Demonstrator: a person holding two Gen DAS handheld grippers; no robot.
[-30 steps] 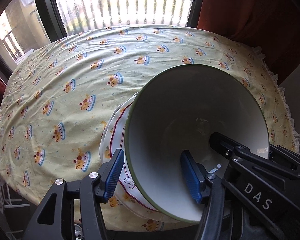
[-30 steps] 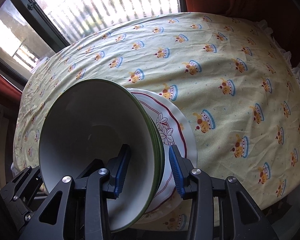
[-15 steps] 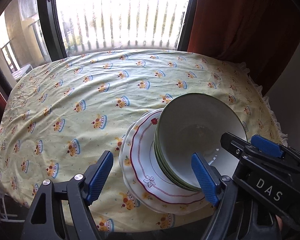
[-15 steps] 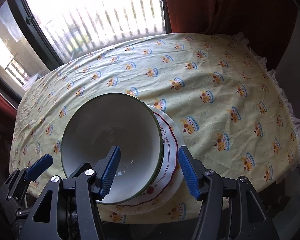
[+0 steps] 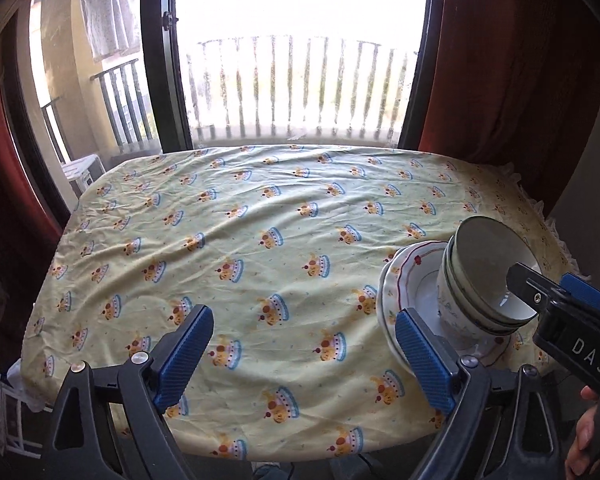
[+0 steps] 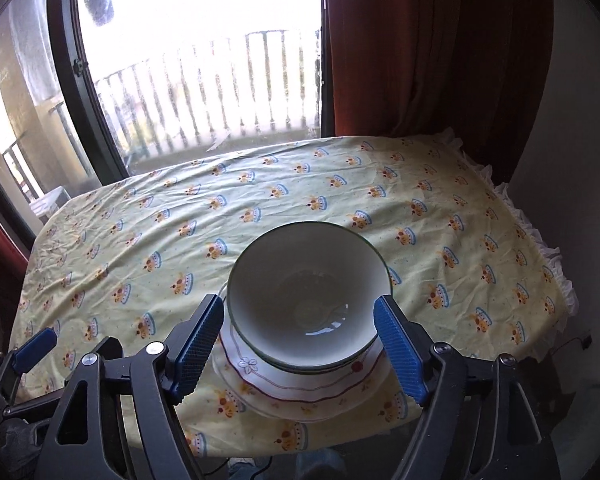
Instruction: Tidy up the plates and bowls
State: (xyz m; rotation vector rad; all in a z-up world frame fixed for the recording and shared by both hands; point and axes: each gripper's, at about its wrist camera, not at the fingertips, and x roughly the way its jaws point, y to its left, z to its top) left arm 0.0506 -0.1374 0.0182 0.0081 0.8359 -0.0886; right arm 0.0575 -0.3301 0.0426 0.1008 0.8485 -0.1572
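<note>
We see the nested bowls (image 6: 306,300) upright, mouths up, on the plates (image 6: 300,390) between our released right hand-held gripper (image 6: 300,350); only the left view shows their stacked sides, right of the released left hand-held gripper (image 5: 300,360).

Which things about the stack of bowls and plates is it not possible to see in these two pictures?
- How many plates: both views, the bowls cover them and the rims overlap.
- How many bowls: right wrist view shows only the top one's inside; left wrist view, the right gripper crosses the rims.
- The table's near edge under the tablecloth: both views, the grippers hide it.
</note>
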